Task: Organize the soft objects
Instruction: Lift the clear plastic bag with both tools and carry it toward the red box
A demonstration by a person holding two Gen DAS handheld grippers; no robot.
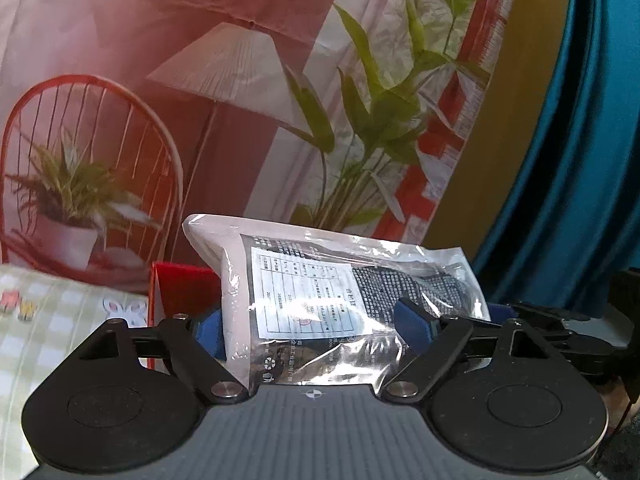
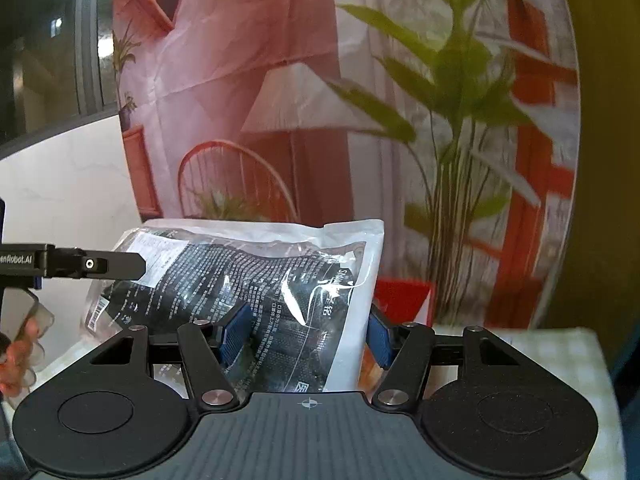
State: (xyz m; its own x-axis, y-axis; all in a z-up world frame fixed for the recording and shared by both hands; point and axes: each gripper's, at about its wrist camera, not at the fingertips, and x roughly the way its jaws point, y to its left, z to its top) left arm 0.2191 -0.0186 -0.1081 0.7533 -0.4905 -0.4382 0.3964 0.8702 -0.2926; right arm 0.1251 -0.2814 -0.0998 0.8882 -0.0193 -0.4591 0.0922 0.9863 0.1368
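A sealed clear plastic bag (image 1: pixel 320 300) with dark folded fabric and a white printed label inside hangs in the air between both grippers. In the left wrist view my left gripper (image 1: pixel 310 326) is shut on one end of it, and its blue pads (image 1: pixel 412 322) press into the plastic from both sides. The right wrist view shows my right gripper (image 2: pixel 307 334) shut on the other end of the same bag (image 2: pixel 280 280), where the white edge lies against the right pad (image 2: pixel 378 338). A black finger of the left gripper (image 2: pixel 100 266) reaches the bag's far left end.
A red box (image 1: pixel 184 292) stands behind the bag on a green-checked cloth (image 1: pixel 60 320) with rabbit prints. Behind it hangs a printed backdrop (image 1: pixel 224 80) of a lamp, a chair and plants. A teal curtain (image 1: pixel 580 120) hangs at the right. A person's hand (image 2: pixel 16 360) shows at the lower left.
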